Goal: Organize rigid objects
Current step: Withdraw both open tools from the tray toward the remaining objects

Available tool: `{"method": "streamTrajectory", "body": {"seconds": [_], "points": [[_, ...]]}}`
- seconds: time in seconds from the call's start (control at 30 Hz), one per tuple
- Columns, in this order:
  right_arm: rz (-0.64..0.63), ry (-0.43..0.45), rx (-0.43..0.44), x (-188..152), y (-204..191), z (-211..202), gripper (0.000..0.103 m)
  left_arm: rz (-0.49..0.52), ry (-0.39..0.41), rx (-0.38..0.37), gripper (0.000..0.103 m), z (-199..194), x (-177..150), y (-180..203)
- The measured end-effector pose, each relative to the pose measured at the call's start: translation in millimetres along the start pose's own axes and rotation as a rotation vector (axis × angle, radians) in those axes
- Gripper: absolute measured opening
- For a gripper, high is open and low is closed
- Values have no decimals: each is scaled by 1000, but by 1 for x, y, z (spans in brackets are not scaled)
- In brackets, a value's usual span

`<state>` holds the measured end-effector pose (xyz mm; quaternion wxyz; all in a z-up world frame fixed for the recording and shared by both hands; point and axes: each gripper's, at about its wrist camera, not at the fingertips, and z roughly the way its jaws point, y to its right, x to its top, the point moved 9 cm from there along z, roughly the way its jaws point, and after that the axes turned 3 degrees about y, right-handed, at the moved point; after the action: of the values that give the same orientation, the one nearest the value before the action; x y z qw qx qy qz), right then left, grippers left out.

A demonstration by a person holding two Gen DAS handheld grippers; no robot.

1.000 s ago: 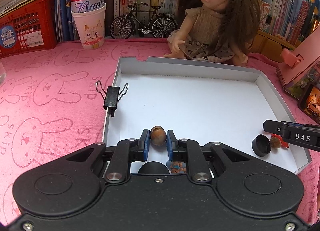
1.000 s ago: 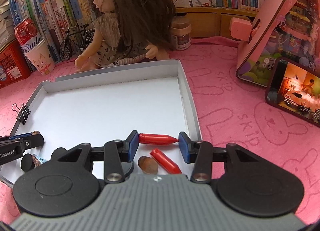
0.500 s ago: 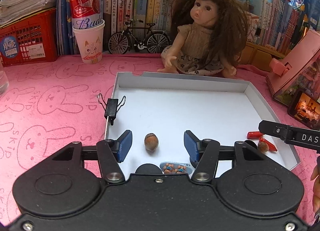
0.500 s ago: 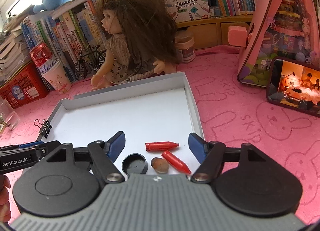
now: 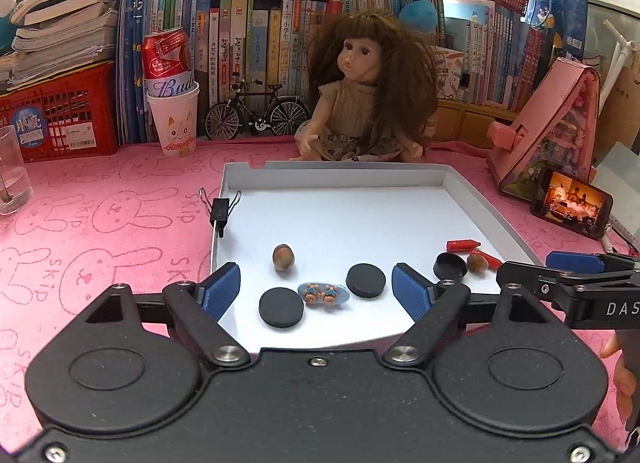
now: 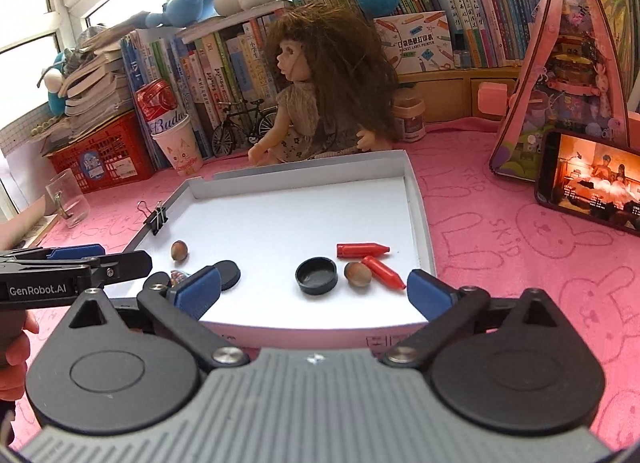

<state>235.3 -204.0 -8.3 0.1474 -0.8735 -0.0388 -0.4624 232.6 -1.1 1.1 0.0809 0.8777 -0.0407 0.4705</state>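
A shallow white tray [image 5: 336, 173] [image 6: 416, 199] lies on the pink mat. In it near the front rest an acorn [image 5: 283, 257] [image 6: 179, 251], two black discs [image 5: 281, 307] [image 5: 365, 281], a small blue bear charm [image 5: 323, 293], a black cap [image 5: 451, 266] [image 6: 316, 275], a second acorn [image 5: 477, 263] [image 6: 357, 273] and two red crayon-like pieces [image 6: 362, 250] [image 6: 383, 272]. My left gripper [image 5: 316, 291] hovers over the tray's front edge, jaws still opening, nothing between the pads. My right gripper [image 6: 314, 291] is also back from the tray, jaws opening wide and empty.
A black binder clip [image 5: 219, 210] is clipped to the tray's left wall. A doll [image 5: 360, 103] sits behind the tray. A paper cup with a red can [image 5: 173, 111], a toy bicycle [image 5: 258, 113], a red crate [image 5: 60, 123], a phone [image 5: 572, 203] and a pink toy house [image 5: 548, 127] surround it.
Both grippers let go: the left released the acorn, the right released a red piece. Both opened wide and drew back and up from the tray, so more items show.
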Motion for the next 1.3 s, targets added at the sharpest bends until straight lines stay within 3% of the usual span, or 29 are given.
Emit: {"method": "streamTrajectory", "body": {"seconds": [0.3, 0.73, 1.3], "points": [[-58, 35, 12, -21, -15, -28, 103, -14, 30, -19, 83, -35, -25, 3], [-118, 57, -10, -52, -25, -48, 103, 48, 85, -19, 83, -71, -59, 10], [-176, 21, -23, -90, -37, -49, 103, 103, 47, -31, 84, -81, -104, 14]]}}
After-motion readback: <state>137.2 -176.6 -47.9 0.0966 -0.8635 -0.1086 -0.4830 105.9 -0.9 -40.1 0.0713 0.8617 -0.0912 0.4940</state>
